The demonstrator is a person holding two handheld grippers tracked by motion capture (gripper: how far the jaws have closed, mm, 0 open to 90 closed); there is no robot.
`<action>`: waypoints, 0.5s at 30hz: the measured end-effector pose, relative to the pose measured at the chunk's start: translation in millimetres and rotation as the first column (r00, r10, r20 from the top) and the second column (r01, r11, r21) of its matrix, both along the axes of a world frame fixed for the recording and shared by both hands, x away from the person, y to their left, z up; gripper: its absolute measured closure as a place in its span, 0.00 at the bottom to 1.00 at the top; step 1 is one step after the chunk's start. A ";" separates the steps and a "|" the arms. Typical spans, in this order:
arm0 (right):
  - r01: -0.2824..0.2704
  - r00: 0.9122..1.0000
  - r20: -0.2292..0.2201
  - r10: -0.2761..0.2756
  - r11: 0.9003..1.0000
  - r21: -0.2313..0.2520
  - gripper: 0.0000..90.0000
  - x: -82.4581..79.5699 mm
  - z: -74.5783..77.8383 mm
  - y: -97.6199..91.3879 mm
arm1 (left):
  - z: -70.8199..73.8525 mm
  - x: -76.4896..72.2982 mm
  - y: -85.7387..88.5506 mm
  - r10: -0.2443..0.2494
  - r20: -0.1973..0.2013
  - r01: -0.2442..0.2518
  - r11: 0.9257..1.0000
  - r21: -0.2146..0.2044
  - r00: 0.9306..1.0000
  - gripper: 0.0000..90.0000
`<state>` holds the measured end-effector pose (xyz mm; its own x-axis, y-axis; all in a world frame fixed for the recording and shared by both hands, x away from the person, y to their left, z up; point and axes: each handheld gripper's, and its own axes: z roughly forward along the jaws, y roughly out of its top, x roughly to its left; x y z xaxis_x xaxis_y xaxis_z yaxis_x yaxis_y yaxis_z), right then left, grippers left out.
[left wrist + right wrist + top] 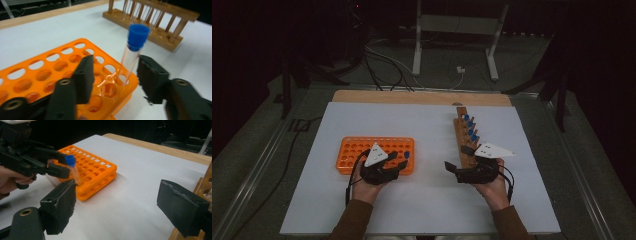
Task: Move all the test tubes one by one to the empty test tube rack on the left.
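Observation:
An orange tube rack [354,150] lies on the white table sheet, left of centre. A clear test tube with a blue cap [130,52] stands tilted in a hole at the rack's near right corner. My left gripper [115,62] is open with its jaws on either side of that tube; the right jaw is very close to it. The right gripper view shows the tube [74,172] between the left gripper's [65,165] jaws. My right gripper [120,192] is wide open and holds nothing, just left of a wooden rack [460,145].
The wooden rack holds several blue-capped tubes [470,129] toward its far end. Bare white sheet [432,130] lies between the two racks. A wooden table strip [412,97] runs along the far edge, with cables and a white frame on the floor behind.

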<state>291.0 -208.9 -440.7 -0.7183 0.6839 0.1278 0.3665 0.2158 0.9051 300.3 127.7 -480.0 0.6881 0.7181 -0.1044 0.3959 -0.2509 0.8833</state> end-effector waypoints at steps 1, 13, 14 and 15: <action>0.002 1.000 0.002 -0.002 1.000 -0.002 0.17 -0.1 0.2 -0.1 | 1.5 0.0 2.7 -0.001 -0.002 0.001 1.000 -0.014 1.000 0.47; 0.043 0.998 0.035 -0.043 0.999 -0.003 0.17 1.1 9.1 -4.0 | 16.9 -3.4 15.4 0.046 0.030 -0.045 0.999 -0.016 0.999 0.10; 0.047 0.998 0.040 -0.047 0.999 -0.006 0.17 1.2 10.3 -4.6 | 16.9 -3.3 16.0 0.046 0.029 -0.046 0.999 -0.017 0.998 0.09; 0.054 0.997 0.047 -0.053 0.998 -0.011 0.17 1.5 11.4 -5.3 | 17.1 -3.1 16.6 0.051 0.029 -0.050 0.999 -0.013 0.998 0.06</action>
<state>292.5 -214.3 -429.2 -0.6856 0.7228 0.0864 0.3352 0.2082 0.9188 297.2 144.3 -462.9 0.6539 0.7507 -0.0943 0.3820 -0.2200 0.8976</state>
